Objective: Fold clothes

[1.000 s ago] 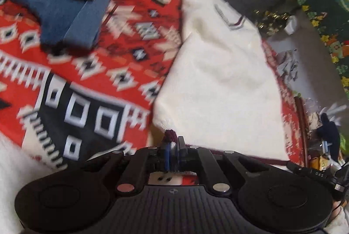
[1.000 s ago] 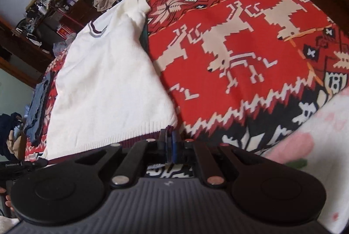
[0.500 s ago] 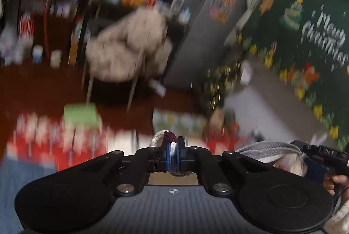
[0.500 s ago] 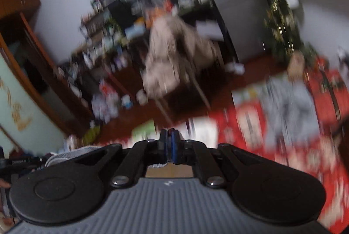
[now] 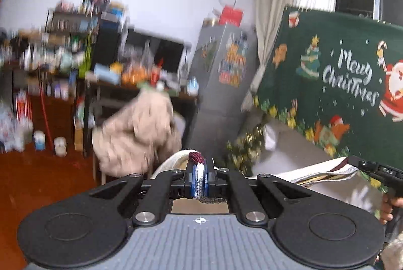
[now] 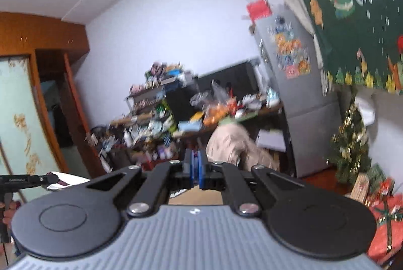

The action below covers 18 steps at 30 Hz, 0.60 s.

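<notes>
Left hand-held gripper (image 5: 199, 178): jaws closed on the maroon-trimmed hem of the white sweater (image 5: 314, 170); a knot of dark red knit pokes up between the pads.

Right hand-held gripper (image 6: 196, 174): jaws closed tight. A grip on the hem's other corner looks likely, but its own view barely shows cloth there. In the left view the hem does run across to the black tool at right edge, which supports it.

Sweater location: held up in the air, hem edge strung between the 2 hand-held grippers, body presumably hanging below, out of sight. Hem corner (image 6: 60, 180) also visible at the left tool in the right view.

Key relation: long axis of the hem runs side to side, gripper to gripper; each holds 1 end, neither nearer. Both point roughly level toward the room.

Beyond: beige coat over a chair (image 5: 136, 134), cluttered shelves, grey fridge (image 5: 221, 73), green Christmas banner (image 5: 340, 83). Frames blurred.
</notes>
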Each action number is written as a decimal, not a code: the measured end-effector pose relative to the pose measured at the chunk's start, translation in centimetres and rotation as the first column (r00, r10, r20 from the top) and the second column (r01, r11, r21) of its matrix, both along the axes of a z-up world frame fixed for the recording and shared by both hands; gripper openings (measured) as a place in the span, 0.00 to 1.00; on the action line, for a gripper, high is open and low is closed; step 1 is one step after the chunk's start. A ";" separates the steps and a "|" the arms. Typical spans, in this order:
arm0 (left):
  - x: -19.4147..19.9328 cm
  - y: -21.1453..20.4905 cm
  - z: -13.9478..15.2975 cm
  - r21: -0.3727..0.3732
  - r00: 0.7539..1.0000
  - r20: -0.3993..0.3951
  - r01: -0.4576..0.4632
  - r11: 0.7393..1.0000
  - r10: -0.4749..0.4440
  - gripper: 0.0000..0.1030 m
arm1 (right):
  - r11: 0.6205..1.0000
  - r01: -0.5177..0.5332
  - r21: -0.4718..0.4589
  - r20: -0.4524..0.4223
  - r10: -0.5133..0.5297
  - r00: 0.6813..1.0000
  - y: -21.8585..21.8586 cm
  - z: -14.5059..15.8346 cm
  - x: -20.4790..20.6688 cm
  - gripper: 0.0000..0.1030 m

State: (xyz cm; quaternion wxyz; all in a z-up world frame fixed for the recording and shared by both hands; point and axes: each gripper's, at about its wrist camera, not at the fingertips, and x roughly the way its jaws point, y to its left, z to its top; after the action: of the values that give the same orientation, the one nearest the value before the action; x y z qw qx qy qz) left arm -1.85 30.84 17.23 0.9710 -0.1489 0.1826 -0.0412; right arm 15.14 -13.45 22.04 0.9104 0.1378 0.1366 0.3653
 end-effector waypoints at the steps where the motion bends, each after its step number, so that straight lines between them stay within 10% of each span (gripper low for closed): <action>1: -0.9 0.0 -1.6 -0.021 1.000 -0.027 0.008 1.000 -0.009 0.06 | 1.000 -0.016 -0.005 -0.021 0.016 1.000 -0.2 -1.6 -0.5 0.03; 9: -11.8 -2.3 -19.6 -0.225 0.951 -0.304 -0.010 0.974 -0.060 0.06 | 0.988 -0.133 -0.073 -0.303 0.105 0.947 -5.1 -20.8 -11.3 0.03; 14: -15.1 -4.3 -30.6 -0.283 0.857 -0.510 -0.090 0.955 -0.071 0.06 | 0.984 -0.081 -0.161 -0.598 -0.032 0.801 -7.5 -35.3 -16.1 0.03; 18: -16.2 -4.8 -34.5 -0.237 0.820 -0.571 -0.130 0.963 -0.030 0.06 | 0.963 -0.079 -0.259 -0.655 -0.115 0.747 -8.0 -41.6 -18.3 0.03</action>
State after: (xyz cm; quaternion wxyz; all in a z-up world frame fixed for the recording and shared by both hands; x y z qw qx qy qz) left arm -18.08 26.05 -17.23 0.8440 -0.2874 0.4529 0.0069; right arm -3.17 -21.48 -19.55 0.8155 0.1348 0.4985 0.2613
